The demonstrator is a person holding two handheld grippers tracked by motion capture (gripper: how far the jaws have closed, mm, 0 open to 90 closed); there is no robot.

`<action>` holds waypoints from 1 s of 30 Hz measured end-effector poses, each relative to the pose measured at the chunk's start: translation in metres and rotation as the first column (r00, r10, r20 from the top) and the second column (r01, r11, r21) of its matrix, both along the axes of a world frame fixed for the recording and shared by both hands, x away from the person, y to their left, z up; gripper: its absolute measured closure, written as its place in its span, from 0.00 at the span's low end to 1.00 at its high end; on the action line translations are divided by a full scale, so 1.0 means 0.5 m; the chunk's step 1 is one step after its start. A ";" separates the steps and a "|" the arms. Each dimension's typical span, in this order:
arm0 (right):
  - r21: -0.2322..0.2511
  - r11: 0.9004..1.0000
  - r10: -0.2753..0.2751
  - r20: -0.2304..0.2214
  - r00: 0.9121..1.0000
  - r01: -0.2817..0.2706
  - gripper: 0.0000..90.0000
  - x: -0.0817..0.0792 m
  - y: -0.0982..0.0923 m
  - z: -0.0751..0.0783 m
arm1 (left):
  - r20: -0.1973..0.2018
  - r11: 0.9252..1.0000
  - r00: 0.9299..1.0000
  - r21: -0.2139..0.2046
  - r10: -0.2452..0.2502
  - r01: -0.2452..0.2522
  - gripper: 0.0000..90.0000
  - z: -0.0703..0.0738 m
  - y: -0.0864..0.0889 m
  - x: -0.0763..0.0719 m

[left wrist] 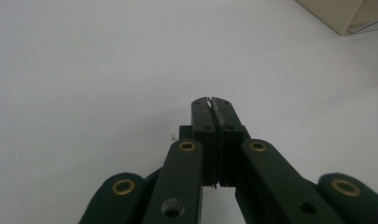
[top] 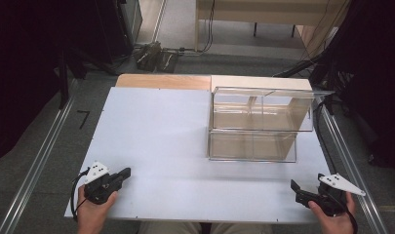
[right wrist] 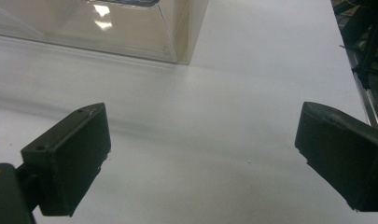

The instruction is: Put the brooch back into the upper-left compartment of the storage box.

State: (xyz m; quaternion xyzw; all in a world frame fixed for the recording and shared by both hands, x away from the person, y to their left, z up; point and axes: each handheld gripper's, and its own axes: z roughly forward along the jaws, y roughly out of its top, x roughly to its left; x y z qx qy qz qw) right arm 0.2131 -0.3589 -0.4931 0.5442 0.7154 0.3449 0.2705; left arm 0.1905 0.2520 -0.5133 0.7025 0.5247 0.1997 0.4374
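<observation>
A clear plastic two-tier box [top: 256, 124] stands on the white table [top: 156, 131] at the right of centre, and nothing shows inside it. My left gripper [top: 126, 171] rests at the table's front left corner, held in a hand. Its jaws are shut with nothing between them, pads pressed together over bare white surface [left wrist: 211, 100]. My right gripper [top: 295, 186] lies at the front right corner, pointing toward the box. It is open wide with nothing between the pads [right wrist: 200, 135]. The box's near corner [right wrist: 107, 28] stands a little way ahead of it.
A wooden board [top: 161, 81] lies along the table's far edge, partly under the box. Metal rails [top: 39, 161] run along the floor on both sides. Cables and gear [top: 156, 56] sit on the floor beyond the table. The table's right edge [right wrist: 352, 88] is close to the right gripper.
</observation>
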 end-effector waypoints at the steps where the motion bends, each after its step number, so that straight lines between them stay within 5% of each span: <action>1: 0.001 1.000 0.000 0.000 1.000 0.000 0.02 0.000 0.000 0.000 | 0.003 1.000 1.000 -0.005 0.000 0.000 1.00 0.002 -0.001 -0.001; 15: -0.002 1.000 -0.001 0.006 1.000 0.001 0.02 -0.001 0.000 0.001 | 0.056 0.999 0.998 -0.043 -0.014 0.017 1.00 0.028 -0.012 -0.017; 30: -0.004 1.000 -0.005 0.003 1.000 0.005 0.02 -0.002 0.001 0.001 | 0.096 0.999 0.995 -0.036 -0.032 0.036 1.00 0.052 -0.032 -0.027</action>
